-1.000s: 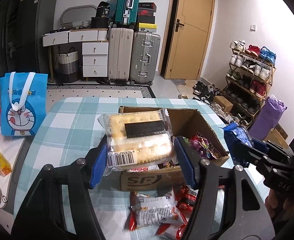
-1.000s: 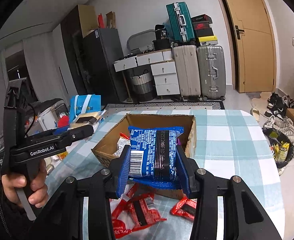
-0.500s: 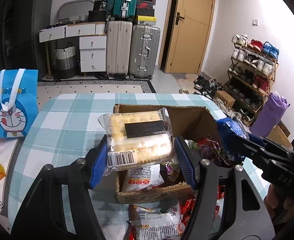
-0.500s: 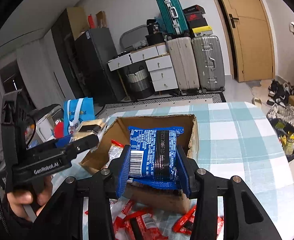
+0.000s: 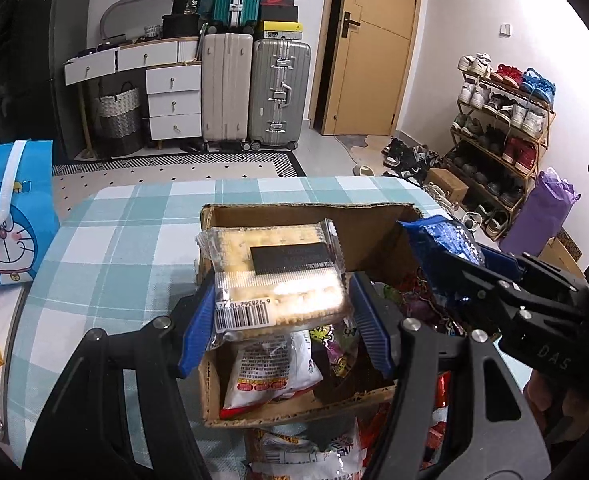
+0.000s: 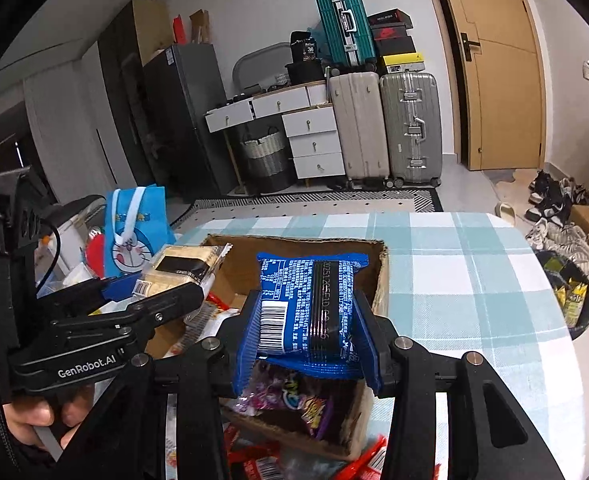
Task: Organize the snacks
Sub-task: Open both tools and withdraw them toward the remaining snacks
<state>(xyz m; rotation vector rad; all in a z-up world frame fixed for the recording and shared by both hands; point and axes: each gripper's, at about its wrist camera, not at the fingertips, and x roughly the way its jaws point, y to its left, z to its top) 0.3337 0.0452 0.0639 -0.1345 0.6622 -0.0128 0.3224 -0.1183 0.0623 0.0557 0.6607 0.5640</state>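
Snacks fill the open cardboard box (image 5: 374, 232), which sits on the checked tablecloth (image 5: 134, 232), and everything here is told from that box. Far to the left of the box, off the table edge, stands a blue cartoon-cat bag (image 5: 10, 216). Over the left half of the box hangs the left gripper (image 5: 282, 324); its blue pads squeeze a clear cracker pack (image 5: 278, 276) with a black label and a barcode, held flat above the box. A hand (image 6: 42, 420) grips that tool's handle to the left of the box in the right wrist view. Right under the crackers, inside the box, lies a white and red snack bag (image 5: 270, 372), with purple candy packs (image 6: 286, 396) next to it. Over the right half of the box hangs the right gripper (image 6: 308, 328), clamped tight on a blue snack pack (image 6: 310, 304) with white writing, also above the box. More red and white snack packs (image 5: 306, 452) lie on the cloth in front of the box, on the near side. Far behind the box, past the table, stand two pale suitcases (image 5: 254, 92), and behind and to the right is a shoe rack (image 5: 502, 120)
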